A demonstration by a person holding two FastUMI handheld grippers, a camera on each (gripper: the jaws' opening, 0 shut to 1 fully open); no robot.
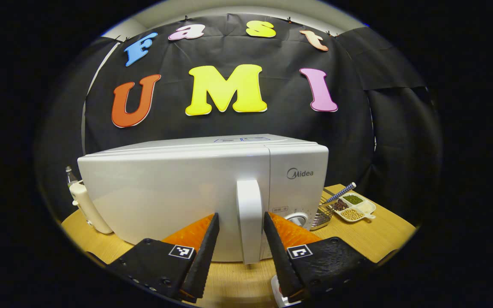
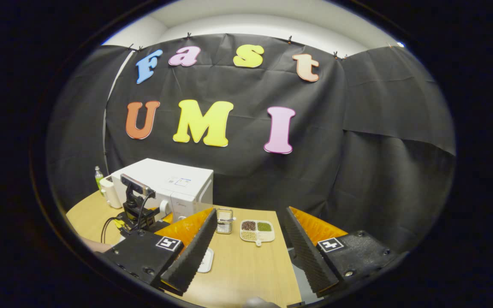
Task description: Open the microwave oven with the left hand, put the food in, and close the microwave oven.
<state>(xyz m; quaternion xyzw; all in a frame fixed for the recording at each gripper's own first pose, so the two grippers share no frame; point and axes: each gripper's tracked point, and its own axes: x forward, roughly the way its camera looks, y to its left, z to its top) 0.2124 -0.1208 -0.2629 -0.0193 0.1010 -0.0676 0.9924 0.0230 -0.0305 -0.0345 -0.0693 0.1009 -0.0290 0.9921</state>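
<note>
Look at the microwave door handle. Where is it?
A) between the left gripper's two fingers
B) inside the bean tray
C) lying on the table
A: in the left gripper view the upright white handle stands in the gap between the open left gripper fingers.

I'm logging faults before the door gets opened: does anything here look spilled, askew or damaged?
Nothing stands out. The microwave sits square, door closed, and the divided dish holds its grains unspilled on the table.
</note>
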